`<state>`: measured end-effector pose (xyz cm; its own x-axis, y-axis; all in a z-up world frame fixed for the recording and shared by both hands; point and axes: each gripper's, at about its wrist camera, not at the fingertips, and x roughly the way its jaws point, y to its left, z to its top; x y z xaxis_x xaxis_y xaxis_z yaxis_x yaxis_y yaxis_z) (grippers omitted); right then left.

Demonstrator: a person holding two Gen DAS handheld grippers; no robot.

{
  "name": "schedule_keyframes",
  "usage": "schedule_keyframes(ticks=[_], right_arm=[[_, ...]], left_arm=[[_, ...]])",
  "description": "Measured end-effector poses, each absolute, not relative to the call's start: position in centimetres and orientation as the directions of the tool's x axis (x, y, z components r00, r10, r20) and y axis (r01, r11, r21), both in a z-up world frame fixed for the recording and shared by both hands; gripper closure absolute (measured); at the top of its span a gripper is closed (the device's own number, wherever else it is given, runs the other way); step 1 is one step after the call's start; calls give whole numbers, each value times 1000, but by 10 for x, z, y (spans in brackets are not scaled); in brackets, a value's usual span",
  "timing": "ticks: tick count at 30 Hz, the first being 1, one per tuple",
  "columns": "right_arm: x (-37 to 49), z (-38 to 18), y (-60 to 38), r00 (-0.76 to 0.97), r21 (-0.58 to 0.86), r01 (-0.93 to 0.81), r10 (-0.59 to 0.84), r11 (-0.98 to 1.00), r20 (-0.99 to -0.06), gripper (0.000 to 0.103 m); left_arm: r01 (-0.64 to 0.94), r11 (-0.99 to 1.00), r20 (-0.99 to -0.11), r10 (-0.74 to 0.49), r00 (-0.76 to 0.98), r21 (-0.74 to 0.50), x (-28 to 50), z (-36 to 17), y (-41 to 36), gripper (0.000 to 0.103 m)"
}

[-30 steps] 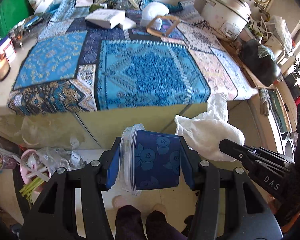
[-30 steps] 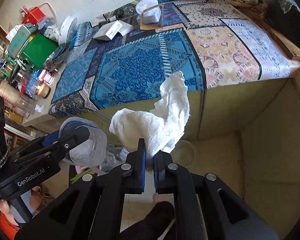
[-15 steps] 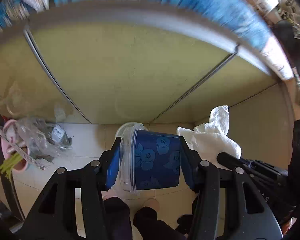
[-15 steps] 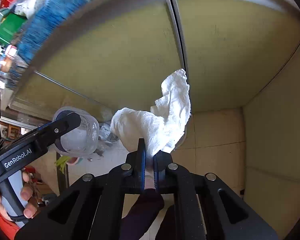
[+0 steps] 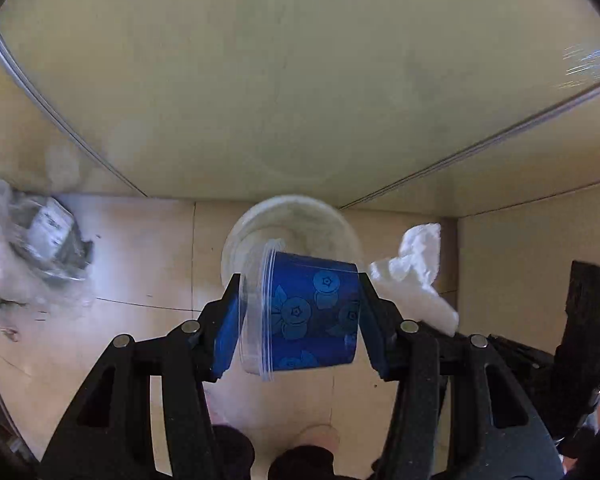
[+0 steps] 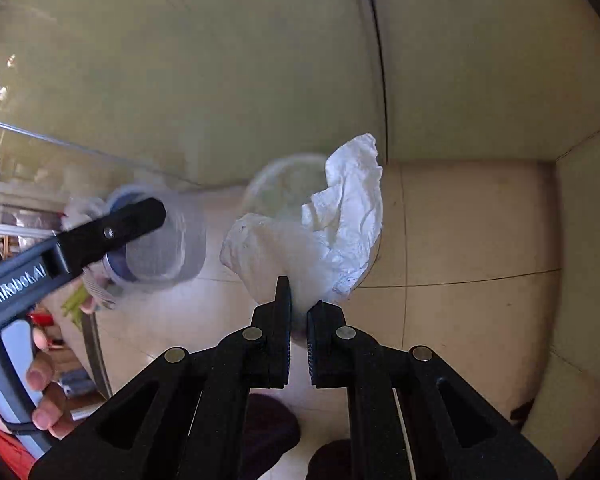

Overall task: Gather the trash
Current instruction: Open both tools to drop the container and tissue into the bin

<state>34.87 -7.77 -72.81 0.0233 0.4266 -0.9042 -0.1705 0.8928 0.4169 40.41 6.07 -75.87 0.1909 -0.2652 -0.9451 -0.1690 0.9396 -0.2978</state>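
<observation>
My left gripper (image 5: 298, 316) is shut on a clear plastic cup with a blue blueberry-print label (image 5: 312, 316); the cup lies sideways between the pads. It also shows in the right wrist view (image 6: 156, 248). My right gripper (image 6: 299, 312) is shut on a crumpled white paper towel (image 6: 332, 224), also seen in the left wrist view (image 5: 412, 284). Both hang low over the floor, just above a clear round bin (image 5: 292, 224) that stands against the cabinet; it also shows in the right wrist view (image 6: 284, 184).
A yellow-green cabinet front (image 5: 280, 80) fills the view ahead. A clear plastic bag with rubbish (image 5: 40, 248) lies on the tiled floor (image 5: 140, 264) to the left. A wall (image 6: 584, 240) closes the right side. The person's feet (image 5: 316, 440) are below.
Both grippers have dropped from table height down toward the floor, keeping their loads. The table top has left view and the clear bin now sits right below them.
</observation>
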Motion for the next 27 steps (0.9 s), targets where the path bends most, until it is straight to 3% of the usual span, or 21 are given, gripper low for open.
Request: schedule_keyframes(ticks=[6,12,16,20,27], right_arm=[[347,-800,-55,-23,428,-196,432,882,-901,97],[353,-822,-40,-31,422,-209,426,882,-904,95],[357,-817,-28,-14,369,-277,380,887,-925,91],[355,-798,-25,19,349,-306,372,886,-928,65],[348,-744,-59,41,319,-320,350,892,-936,65]], left_arm=[[-187,931,-948,-292,129,-313,414,-841,61,51],[-235,907,-937,-337,94,-350,417,-876,67,51],[-224,914,-941,-326,88,-338,416,-875,65,51],[-205,929,-951,-296,84,-307,414,-872,65,51],[-180,957,-971,-207,118,-226,398,-807,73,51]])
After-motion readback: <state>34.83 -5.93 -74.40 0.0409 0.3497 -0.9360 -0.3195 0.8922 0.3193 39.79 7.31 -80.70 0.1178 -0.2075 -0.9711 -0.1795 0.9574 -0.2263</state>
